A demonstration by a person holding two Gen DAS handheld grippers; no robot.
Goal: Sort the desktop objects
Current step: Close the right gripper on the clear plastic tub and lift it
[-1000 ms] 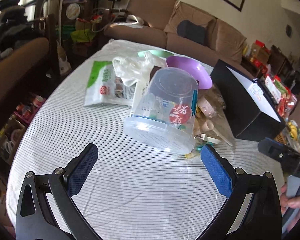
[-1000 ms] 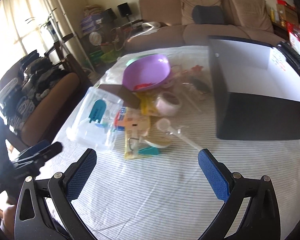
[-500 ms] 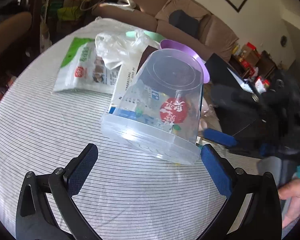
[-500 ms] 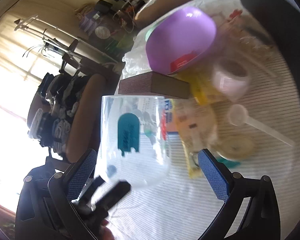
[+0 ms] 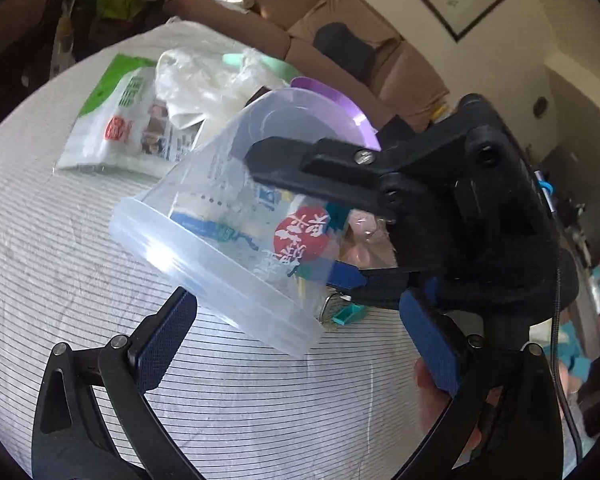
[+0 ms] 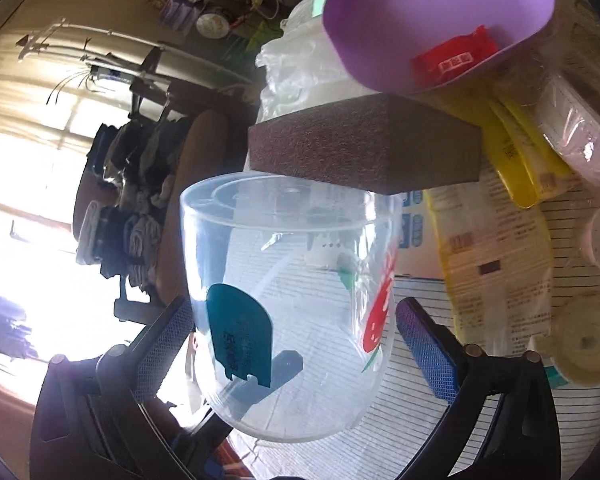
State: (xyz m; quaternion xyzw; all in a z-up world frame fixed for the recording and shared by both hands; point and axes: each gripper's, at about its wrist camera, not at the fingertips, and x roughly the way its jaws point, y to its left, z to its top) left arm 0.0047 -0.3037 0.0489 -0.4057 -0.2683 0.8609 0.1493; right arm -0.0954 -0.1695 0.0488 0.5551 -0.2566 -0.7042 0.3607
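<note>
A striped tablecloth [image 5: 260, 392] fills the lower frame, a brown sofa [image 5: 340, 40] at top; the right gripper [image 5: 300, 216] pinches the tilted clear tub [image 5: 236, 220] at centre; the left gripper [image 5: 300, 344] gapes empty.

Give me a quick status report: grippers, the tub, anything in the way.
Right gripper astride clear tub, tub tilted. Left gripper open, just below tub's rim. Brown block and purple bowl crowd close behind.
</note>
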